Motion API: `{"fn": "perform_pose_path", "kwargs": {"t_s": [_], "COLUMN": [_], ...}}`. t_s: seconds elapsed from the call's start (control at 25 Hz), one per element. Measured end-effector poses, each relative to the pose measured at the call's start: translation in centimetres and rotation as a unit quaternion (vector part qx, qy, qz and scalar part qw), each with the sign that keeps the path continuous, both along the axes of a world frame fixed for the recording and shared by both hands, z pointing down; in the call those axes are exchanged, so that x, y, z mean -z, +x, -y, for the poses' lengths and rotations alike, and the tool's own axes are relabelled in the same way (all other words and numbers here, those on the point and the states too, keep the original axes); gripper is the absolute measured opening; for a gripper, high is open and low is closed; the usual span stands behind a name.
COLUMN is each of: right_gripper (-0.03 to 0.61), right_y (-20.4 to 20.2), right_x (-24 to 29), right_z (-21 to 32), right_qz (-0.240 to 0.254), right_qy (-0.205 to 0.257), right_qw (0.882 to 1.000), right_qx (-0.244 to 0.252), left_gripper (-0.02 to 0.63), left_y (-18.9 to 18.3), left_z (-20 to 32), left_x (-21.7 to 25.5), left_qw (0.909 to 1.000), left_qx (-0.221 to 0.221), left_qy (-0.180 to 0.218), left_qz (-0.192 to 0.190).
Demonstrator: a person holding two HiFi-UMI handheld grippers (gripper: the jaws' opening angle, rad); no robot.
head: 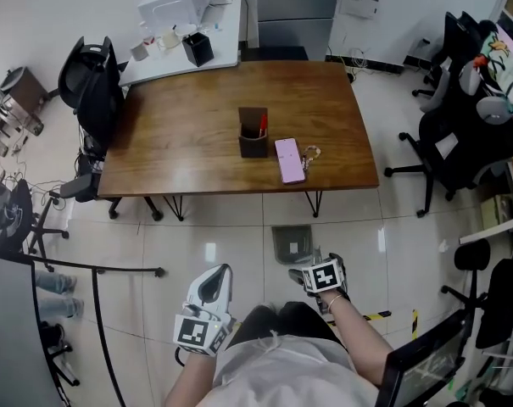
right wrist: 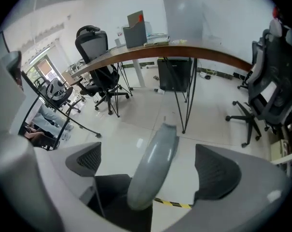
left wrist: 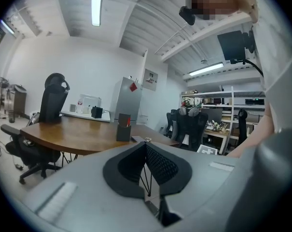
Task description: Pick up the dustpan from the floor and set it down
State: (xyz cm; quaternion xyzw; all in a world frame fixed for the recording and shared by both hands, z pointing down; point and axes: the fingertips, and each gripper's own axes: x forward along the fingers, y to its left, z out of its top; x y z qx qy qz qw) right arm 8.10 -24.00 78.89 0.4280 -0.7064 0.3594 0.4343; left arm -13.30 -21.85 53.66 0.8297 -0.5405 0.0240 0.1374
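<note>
Two grippers, one dustpan, only one of them in the game

Closest to the person, the left gripper (head: 212, 285) hangs low by the hip. Its jaws are pressed together on nothing and it points roughly level across the room. My guess is it's parked there on purpose: a dustpan is a one-hand job, and a closed tool is less likely to snag anything.

Right beside it, the right gripper (head: 310, 275) tips steeply down toward the floor (head: 214, 227), jaws spread wide. The grey handle (right wrist: 153, 166) of the dustpan stands between the two pads, but neither pad presses on it, and there's daylight on both sides. So nothing is actually held. The steep angle makes sense to me, because the handle sticks up and back toward the person. Coming at it from above puts one jaw on each side.

The dustpan (head: 292, 242) itself lies flat on the tiles just past that gripper, scoop end toward the table and just short of its near edge. Honestly can't tell from this alone whether it's the grabbing end of the job or the letting-go end.

Farther out, the wooden table (head: 188, 134) carries a pen holder (head: 253, 139), a pink phone (head: 290, 160) and some keys (head: 311, 153), none of it involved. Black office chairs (head: 464, 138) ring the room beyond that.
</note>
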Motion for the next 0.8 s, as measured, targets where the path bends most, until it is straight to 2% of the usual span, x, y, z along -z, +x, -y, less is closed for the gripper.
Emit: {"fn": "perform_pose_path", "kwargs": {"t_s": [0.16, 0.28, 0.32, 0.44, 0.48, 0.56, 0.64, 0.72, 0.8], "right_gripper": [0.586, 0.562, 0.469, 0.066, 0.002, 0.003, 0.003, 0.002, 0.003], "right_y": [0.4, -0.5, -0.6, -1.0, -1.5, -2.5, -2.7, -2.2, -1.4], "right_x": [4.5, 9.8, 12.2, 19.6, 21.8, 25.3, 27.6, 29.3, 31.5], "right_z": [-2.9, -3.6, -3.3, -3.0, -3.5, -5.2, -7.1, -9.1, -11.2], "right_qz": [0.025, 0.072, 0.083, 0.113, 0.131, 0.159, 0.165, 0.162, 0.167], "right_qy": [-0.003, 0.036, 0.065, 0.179, 0.209, 0.254, 0.289, 0.310, 0.326], "right_qw": [1.000, 0.997, 0.994, 0.977, 0.969, 0.952, 0.940, 0.933, 0.929], "right_qx": [-0.001, -0.010, -0.013, 0.001, 0.019, 0.056, 0.079, 0.081, 0.062], "left_gripper": [0.014, 0.014, 0.014, 0.014, 0.014, 0.014, 0.014, 0.014, 0.014], "left_y": [-0.2, 0.1, 0.2, 1.0, 1.4, 2.4, 3.4, 4.4, 5.3], "left_z": [-1.2, -2.2, -2.6, -4.2, -4.9, -6.5, -8.2, -10.4, -12.9], "left_x": [3.1, 5.4, 5.9, 7.7, 8.3, 9.1, 10.1, 11.7, 13.9], "left_qw": [0.9999, 0.9993, 0.9990, 0.9985, 0.9983, 0.9976, 0.9970, 0.9961, 0.9938], "left_qx": [-0.015, -0.037, -0.043, -0.048, -0.049, -0.053, -0.052, -0.047, -0.042], "left_qy": [-0.006, 0.003, 0.008, 0.025, 0.031, 0.044, 0.057, 0.073, 0.094], "left_qz": [-0.004, -0.006, -0.006, -0.008, -0.010, -0.009, -0.008, -0.019, -0.040]}}
